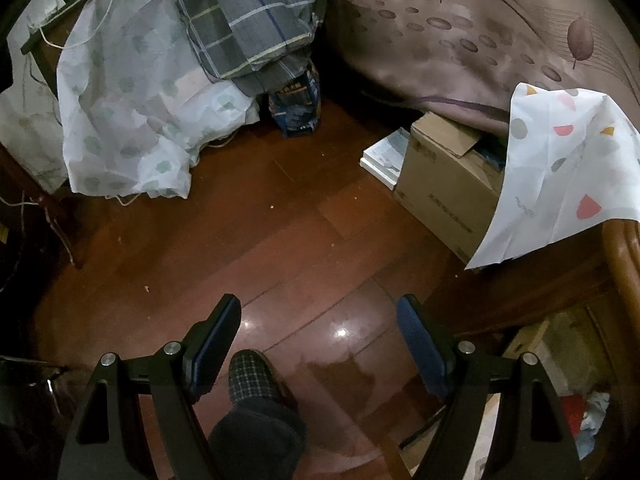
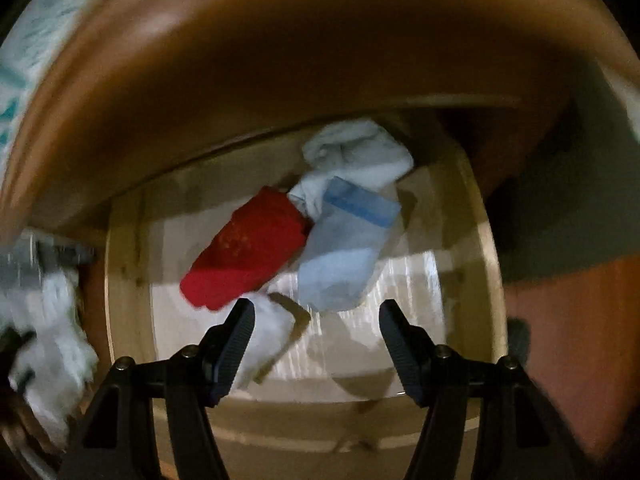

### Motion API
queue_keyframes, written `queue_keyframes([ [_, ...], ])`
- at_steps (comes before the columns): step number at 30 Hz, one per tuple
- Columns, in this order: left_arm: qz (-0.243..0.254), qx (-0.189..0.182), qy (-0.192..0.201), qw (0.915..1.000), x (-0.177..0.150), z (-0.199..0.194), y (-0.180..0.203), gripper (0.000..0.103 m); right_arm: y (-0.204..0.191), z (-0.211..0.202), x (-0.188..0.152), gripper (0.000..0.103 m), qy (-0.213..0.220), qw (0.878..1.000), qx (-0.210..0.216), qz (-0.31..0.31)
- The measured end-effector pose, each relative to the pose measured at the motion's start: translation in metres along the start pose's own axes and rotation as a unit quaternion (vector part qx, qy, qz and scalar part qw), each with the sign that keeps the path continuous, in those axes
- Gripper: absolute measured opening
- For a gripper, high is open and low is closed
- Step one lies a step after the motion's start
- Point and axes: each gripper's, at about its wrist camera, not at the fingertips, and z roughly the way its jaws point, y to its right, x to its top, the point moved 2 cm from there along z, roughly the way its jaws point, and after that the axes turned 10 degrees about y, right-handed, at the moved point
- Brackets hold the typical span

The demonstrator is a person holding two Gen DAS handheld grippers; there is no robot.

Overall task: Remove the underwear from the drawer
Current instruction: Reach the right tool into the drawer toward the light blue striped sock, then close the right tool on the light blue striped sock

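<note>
Dark red-brown wood plank floor (image 1: 224,248) across most of left wrist view, glossy, lamp glare in it. Mauve leaf-print bedspread (image 1: 480,28) along floor's far right edge. Sheer white cloth w/ pale green dots (image 1: 132,112) draped down to floor at far left, grey plaid cloth w/ yellow & blue lines (image 1: 248,20) hung just right of it. Brown cardboard box (image 1: 444,184) standing on floor below bedspread, flaps partly open; white sheet w/ pink, grey & orange shapes (image 1: 560,168) hanging over box's right side. Checked slipper (image 1: 252,376) on floor at near edge.

Open pale wood drawer (image 2: 124,264) filling right wrist view, blurred, under rounded brown cabinet edge. Inside, all resting on drawer bottom: light blue folded underwear w/ darker blue band (image 2: 344,248) mid-drawer, red folded underwear (image 2: 248,252) touching its left side, pale bluish-white bundle (image 2: 360,152) behind both toward back, small white piece (image 2: 268,336) nearer drawer front.

Left gripper (image 1: 320,312) spread wide above floor, nothing between fingers. Right gripper (image 2: 316,316) spread wide over drawer front, nothing gripped; left fingertip (image 2: 240,320) overlapping white piece in view, contact unclear.
</note>
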Motion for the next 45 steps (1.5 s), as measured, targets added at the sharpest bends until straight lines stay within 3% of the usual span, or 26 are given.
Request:
queue_keyframes([
  [4, 0.0, -0.002, 0.0, 1.0, 0.001, 0.0, 0.0, 0.078, 0.007, 0.014, -0.002, 0.066, -0.005, 0.998, -0.01, 0.055],
  [10, -0.003, -0.007, -0.006, 0.9999, 0.002, 0.0, -0.001, 0.078, 0.016, 0.021, -0.008, 0.066, 0.022, 0.991, -0.023, 0.127],
  [13, -0.003, -0.011, -0.01, 0.9999, 0.003, 0.0, -0.002, 0.078, 0.026, 0.025, -0.009, 0.066, 0.018, 0.983, -0.017, 0.183],
  [24, -0.009, -0.019, -0.017, 0.9996, 0.002, 0.003, -0.003, 0.078, 0.04, 0.051, -0.012, 0.065, -0.004, 0.953, -0.011, 0.301],
  [31, -0.007, -0.023, -0.016, 0.9996, 0.002, 0.003, -0.003, 0.078, 0.05, 0.069, -0.008, 0.065, -0.005, 0.945, -0.017, 0.326],
  [33, -0.007, -0.024, -0.018, 0.9995, 0.001, 0.003, -0.003, 0.078, 0.048, 0.07, -0.004, 0.065, -0.005, 0.948, -0.026, 0.316],
  [37, -0.004, -0.025, -0.02, 0.9995, 0.001, 0.003, -0.001, 0.078, 0.049, 0.071, 0.0, 0.05, -0.014, 0.952, -0.035, 0.304],
  [45, 0.005, -0.037, -0.011, 0.9992, -0.001, -0.001, 0.004, 0.078, 0.068, 0.065, -0.009, 0.044, -0.054, 0.945, -0.019, 0.323],
])
